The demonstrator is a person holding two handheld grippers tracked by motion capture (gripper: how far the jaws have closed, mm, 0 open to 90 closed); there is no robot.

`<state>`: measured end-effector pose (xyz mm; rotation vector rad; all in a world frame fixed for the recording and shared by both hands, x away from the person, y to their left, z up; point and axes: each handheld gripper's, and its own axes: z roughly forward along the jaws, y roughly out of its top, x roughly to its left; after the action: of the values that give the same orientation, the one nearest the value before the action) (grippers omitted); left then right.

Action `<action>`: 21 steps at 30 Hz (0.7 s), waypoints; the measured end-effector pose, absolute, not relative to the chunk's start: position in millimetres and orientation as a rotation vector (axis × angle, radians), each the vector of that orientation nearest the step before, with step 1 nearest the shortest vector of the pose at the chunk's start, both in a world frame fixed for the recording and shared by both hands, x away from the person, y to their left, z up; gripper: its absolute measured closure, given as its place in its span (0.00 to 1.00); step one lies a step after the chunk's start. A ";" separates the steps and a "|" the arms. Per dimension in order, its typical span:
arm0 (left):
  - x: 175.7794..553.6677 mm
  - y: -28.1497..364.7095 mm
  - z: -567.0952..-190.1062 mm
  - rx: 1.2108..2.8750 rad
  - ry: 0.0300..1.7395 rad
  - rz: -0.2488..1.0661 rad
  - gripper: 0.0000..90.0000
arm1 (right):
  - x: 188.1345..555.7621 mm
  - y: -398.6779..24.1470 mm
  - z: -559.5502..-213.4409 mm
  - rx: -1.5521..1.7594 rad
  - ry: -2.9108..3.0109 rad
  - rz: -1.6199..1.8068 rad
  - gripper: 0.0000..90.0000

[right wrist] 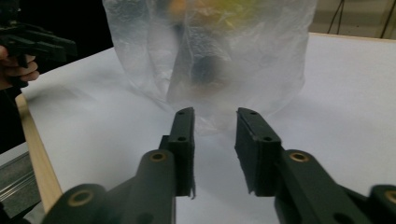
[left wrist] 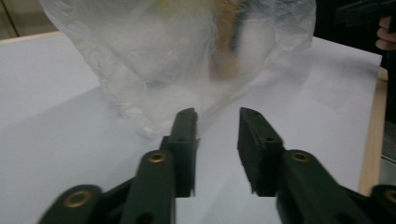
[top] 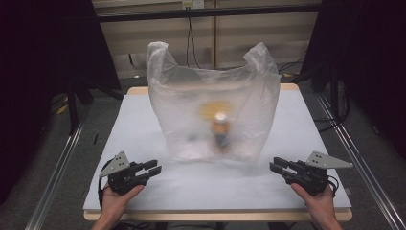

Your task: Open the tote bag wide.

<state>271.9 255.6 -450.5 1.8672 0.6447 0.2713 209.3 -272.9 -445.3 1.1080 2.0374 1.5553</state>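
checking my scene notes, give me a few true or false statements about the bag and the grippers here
1. The translucent white plastic bag stands upright on the white table. True.
2. The left gripper clamps the bag. False: its jaws are open, short of the bag.
3. A small bottle with a pale cap shows through the bag. True.
4. The right gripper is shut. False: its jaws are apart, holding nothing.

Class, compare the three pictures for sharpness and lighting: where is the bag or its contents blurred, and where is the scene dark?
High view: the plastic bag looks hazy, the bottle inside smeared, the surroundings dark beyond the lit table. Left gripper view: the bag's contents are soft orange and white blurs, and the left gripper fingers are slightly soft. Right gripper view: the right gripper is sharper, the bag's contents are blurred, and the background at upper left is black.
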 end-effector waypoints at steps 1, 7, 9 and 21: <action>273.5 256.2 -450.3 1.861 0.621 0.223 0.86 | 209.9 -272.4 -444.7 1.095 2.050 1.548 0.84; 271.9 259.3 -446.0 1.856 0.633 0.186 0.99 | 211.3 -272.0 -440.9 1.076 2.067 1.571 1.00; 271.4 259.0 -444.2 1.877 0.634 0.188 1.00 | 211.6 -270.7 -433.9 1.050 2.071 1.602 1.00; 266.3 248.0 -432.7 1.890 0.612 0.188 1.00 | 217.7 -260.4 -422.0 0.998 2.128 1.646 1.00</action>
<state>266.3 248.0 -432.7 1.8905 0.6124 0.1876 217.7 -260.4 -422.0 0.9979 2.1277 1.6458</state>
